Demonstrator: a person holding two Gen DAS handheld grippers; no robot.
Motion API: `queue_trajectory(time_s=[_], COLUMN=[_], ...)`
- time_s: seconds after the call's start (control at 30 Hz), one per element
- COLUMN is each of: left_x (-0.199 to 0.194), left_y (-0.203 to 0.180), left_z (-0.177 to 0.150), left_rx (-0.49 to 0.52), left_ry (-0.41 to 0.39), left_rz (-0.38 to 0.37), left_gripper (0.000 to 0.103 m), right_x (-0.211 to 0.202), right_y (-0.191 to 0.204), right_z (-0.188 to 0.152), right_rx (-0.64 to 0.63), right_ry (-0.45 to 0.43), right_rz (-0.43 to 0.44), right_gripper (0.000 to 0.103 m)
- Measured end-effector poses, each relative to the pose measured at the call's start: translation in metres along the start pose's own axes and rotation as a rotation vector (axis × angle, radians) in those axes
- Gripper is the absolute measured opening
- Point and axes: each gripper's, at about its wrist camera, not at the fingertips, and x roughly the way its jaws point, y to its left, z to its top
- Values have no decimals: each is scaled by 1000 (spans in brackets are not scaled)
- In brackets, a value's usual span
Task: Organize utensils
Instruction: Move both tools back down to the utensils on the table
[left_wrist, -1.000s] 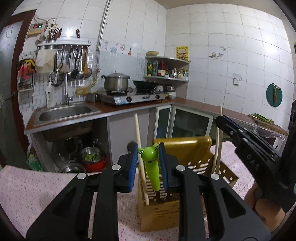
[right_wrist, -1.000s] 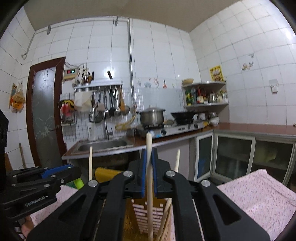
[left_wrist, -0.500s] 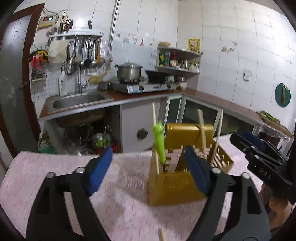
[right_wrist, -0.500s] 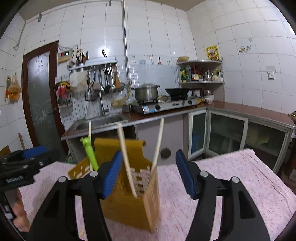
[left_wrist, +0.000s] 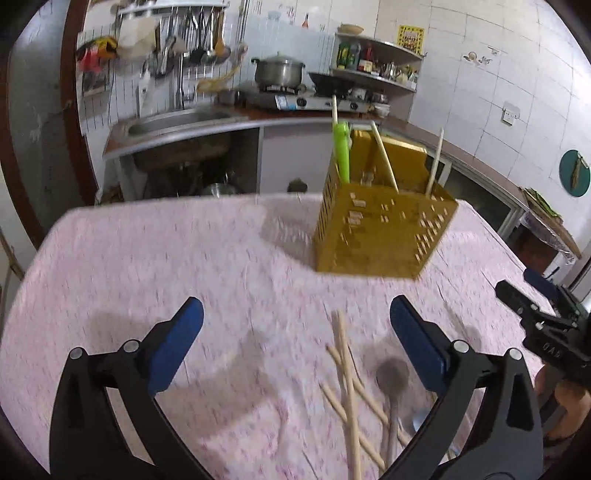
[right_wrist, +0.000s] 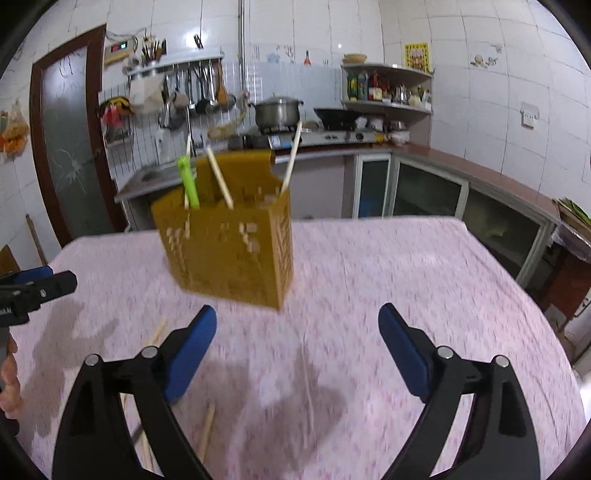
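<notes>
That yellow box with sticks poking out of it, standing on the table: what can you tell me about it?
The yellow holder is a tall, boxy plastic-looking caddy with slotted walls and a raised back panel. It stands upright on the pink flowered tablecloth. Inside stand a green-handled utensil and several pale chopsticks, leaning at different angles. More chopsticks and a spoon lie loose on the cloth in front of it. Neither the left gripper nor the right gripper touches it; both are open.

holder (left_wrist: 384, 236) — matt yellow plastic, perforated | chopsticks (left_wrist: 347, 373) — pale wood, probably | tablecloth (left_wrist: 184, 258) — pink printed cloth
</notes>
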Motion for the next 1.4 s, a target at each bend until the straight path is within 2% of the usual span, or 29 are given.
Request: queue_trajectory(time_s=[0.27, 0.47, 0.73, 0.83, 0.9, 1.0, 1.07, 1.3, 1.37, 1.4], left_x=[-2, 15, 30, 43, 49, 59, 62, 73, 78, 81], left_y=[-7, -7, -21, -28, -32, -38, -40, -43, -41, -40], left_z=[-39, -66, -73, -68, -65, -61, -58, -49, -49, -49], left_rx=[11, -10, 57, 86, 98, 106, 114, 108, 94, 90], left_ry=[63, 145, 189, 209, 223, 242, 243, 256, 266, 271], left_rz=[20, 41, 44, 49, 53, 40, 44, 14, 2, -2], left_gripper=[98, 98, 96, 88, 76, 67, 61, 41, 37, 36], right_x=[-21, -21, -22, -22, -21, -19, -19, -9, -3, -1], right_y=[11, 19, 30, 42, 49, 62, 70, 85, 82, 80], right_z=[-37, -62, -80, -82, -84, -88, -89, -88, -88, -88], right_rx=[-3, -7, -29, -67, -85, -120, -141, -167, -145, -132], right_ry=[53, 109, 184, 203, 219, 242, 246, 296, 313, 323], right_rz=[4, 29, 70, 76, 79, 93, 100, 136, 155, 161], right_gripper=[88, 88, 88, 87, 87, 86, 79, 65, 54, 52])
